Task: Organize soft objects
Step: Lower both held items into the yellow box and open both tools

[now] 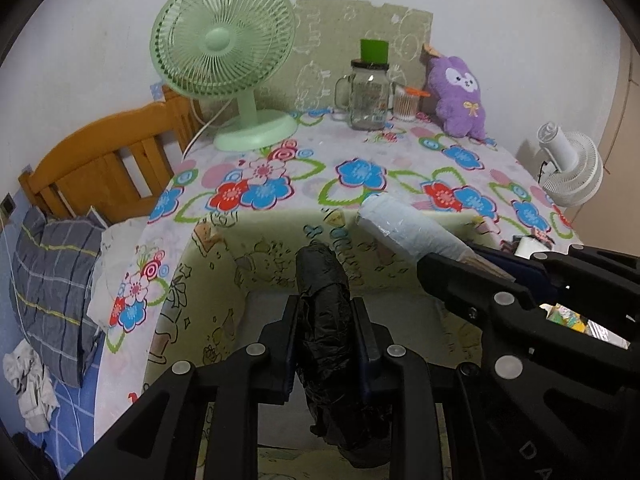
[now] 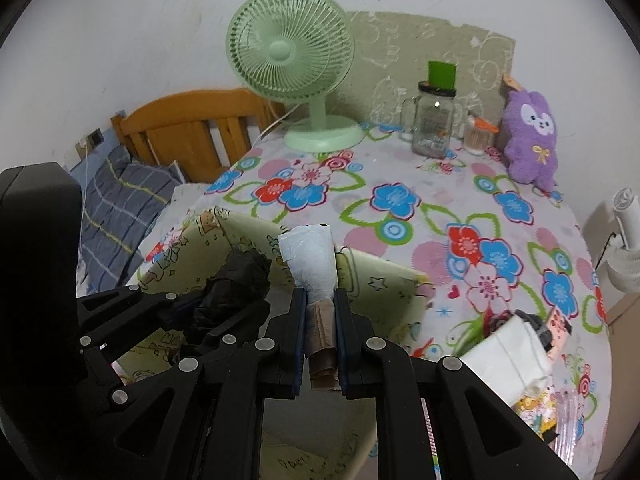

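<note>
My left gripper (image 1: pixel 325 312) is shut on a roll of black plastic bags (image 1: pixel 324 304) and holds it over the open pale-yellow fabric box (image 1: pixel 224 264). My right gripper (image 2: pixel 320 304) is shut on a roll of white plastic bags (image 2: pixel 310 262) with a brown core, also above the box (image 2: pixel 376 284). In the left wrist view the white roll (image 1: pixel 404 232) and right gripper (image 1: pixel 464 276) show at the right. In the right wrist view the black roll (image 2: pixel 236 280) and left gripper (image 2: pixel 188 312) show at the left. A purple plush rabbit (image 2: pixel 530 136) sits at the table's back right.
A green desk fan (image 1: pixel 228 56), a glass mug jar with a green cap (image 1: pixel 368 96) and a cotton-swab cup (image 1: pixel 406 104) stand at the back of the flowered tablecloth (image 1: pixel 360 176). A white tissue pack and small packets (image 2: pixel 516 352) lie front right. A wooden bed (image 1: pixel 100 168) is left, a white fan (image 1: pixel 572 168) right.
</note>
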Tool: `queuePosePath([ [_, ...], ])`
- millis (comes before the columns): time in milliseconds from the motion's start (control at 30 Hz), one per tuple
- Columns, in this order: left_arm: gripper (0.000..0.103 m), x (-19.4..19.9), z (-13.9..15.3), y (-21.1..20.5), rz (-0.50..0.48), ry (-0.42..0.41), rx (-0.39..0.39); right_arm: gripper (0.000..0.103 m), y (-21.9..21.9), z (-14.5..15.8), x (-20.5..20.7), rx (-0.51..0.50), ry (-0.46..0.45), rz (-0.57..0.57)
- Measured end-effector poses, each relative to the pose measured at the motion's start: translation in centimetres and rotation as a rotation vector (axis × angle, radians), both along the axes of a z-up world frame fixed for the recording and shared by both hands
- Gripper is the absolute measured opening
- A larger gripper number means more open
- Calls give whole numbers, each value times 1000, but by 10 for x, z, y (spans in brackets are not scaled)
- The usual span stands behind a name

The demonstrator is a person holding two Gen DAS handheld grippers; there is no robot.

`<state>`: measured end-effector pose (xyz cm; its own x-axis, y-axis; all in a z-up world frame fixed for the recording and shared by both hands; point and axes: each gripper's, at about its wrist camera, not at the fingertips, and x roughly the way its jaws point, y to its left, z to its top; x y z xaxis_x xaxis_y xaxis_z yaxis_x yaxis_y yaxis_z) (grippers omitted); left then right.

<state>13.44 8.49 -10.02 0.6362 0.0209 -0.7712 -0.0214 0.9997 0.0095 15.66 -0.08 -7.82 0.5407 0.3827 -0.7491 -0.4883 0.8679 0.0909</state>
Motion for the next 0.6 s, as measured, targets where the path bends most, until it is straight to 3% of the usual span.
queuePosePath([
  [167,28,4,-7,6,10,28,-12,16,7,-10,10,1,36,18],
  [333,58,6,-12,12,34,45,-37,17,13,-17,15,29,72,43],
  [367,60,6,-13,12,35,49,-40,19,14,-19,16,24,72,43],
  [433,61,6,-14,13,35,54,-41,30,16,-22,18,10,82,37],
  [500,65,5,-13,11,27,55,-46,52,15,-24,20,0,92,17],
  [600,75,4,-10,9,22,46,-59,61,9,-23,21,14,97,1],
])
